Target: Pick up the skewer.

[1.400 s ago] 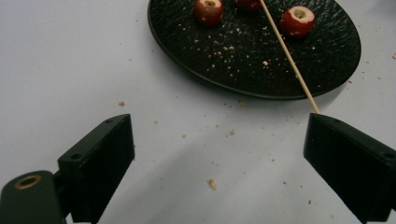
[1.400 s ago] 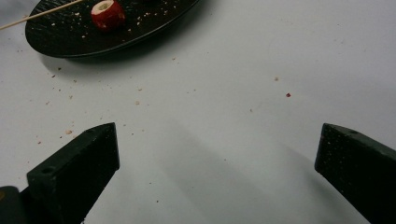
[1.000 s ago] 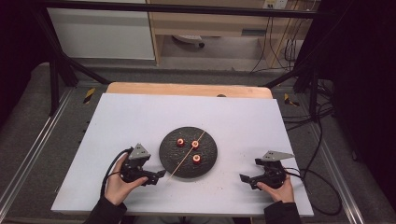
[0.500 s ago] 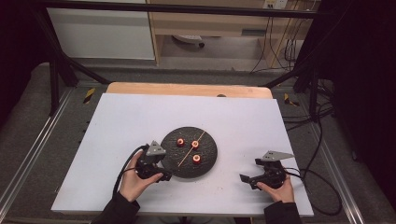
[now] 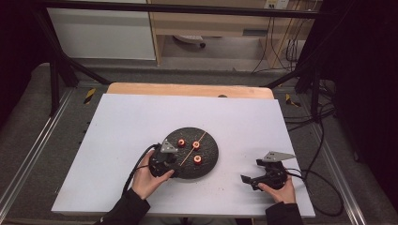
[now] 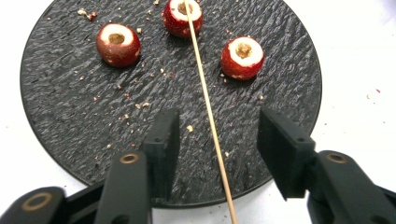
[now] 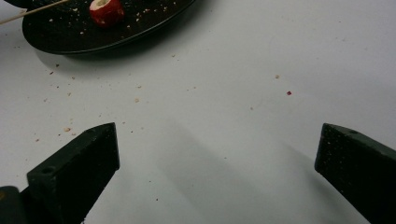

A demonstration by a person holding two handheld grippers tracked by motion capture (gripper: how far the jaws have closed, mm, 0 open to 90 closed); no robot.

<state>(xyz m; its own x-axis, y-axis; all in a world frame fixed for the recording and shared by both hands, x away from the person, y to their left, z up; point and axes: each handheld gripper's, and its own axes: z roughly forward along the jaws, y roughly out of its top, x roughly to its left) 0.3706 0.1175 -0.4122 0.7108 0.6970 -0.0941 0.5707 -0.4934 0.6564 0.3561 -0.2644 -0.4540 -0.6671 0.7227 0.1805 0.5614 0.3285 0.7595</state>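
The left gripper (image 6: 212, 135) hangs over the near edge of the black round plate (image 6: 60, 121), its jaws just closing around the thin wooden skewer (image 6: 205, 102) but not yet touching it. The skewer lies across the plate near the middle of the worktop (image 5: 122, 117), with 3 red cored fruits (image 6: 242, 57) beside it. The right gripper (image 5: 248, 179) rests near the worktop's front right corner, jaws wide apart on nothing.

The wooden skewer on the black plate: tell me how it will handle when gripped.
The skewer looks very thin and long, so probably light and a bit bendy, and it might snap under a hard squeeze. Lying flat on the rough plate between the closing left tongs, it may roll or slip sideways.
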